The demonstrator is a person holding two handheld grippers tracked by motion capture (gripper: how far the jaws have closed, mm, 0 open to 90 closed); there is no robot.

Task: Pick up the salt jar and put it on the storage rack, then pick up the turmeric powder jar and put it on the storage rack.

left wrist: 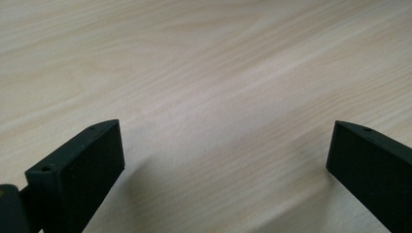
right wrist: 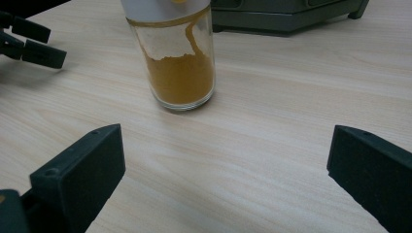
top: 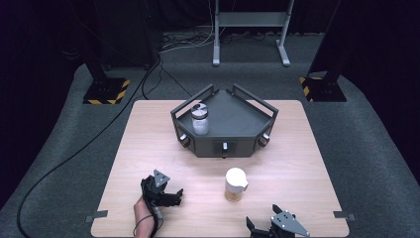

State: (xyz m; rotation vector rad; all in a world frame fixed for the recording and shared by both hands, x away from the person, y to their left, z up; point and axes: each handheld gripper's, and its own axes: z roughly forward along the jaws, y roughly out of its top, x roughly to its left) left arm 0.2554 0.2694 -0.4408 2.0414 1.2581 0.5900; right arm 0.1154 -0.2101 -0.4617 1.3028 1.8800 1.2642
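A glass jar [top: 236,184] with a white lid and orange powder stands on the wooden table [top: 148,148], front of centre. The right gripper view has this jar [right wrist: 177,63] just ahead of my right gripper [right wrist: 226,145], whose jaws stand wide apart and empty. My right gripper [top: 262,216] sits at the table's front edge, right of and behind the jar. My left gripper [top: 178,197] rests at the front left, pointing right, held by a hand. Its jaws [left wrist: 226,141] are open over bare wood. A second jar [top: 200,120] with white contents stands in the dark rack.
A dark grey angled rack [top: 237,119] with rails and front knobs sits at the table's back centre. The left gripper [right wrist: 29,41] appears far left of the orange jar. Cables and stands lie on the floor beyond the table.
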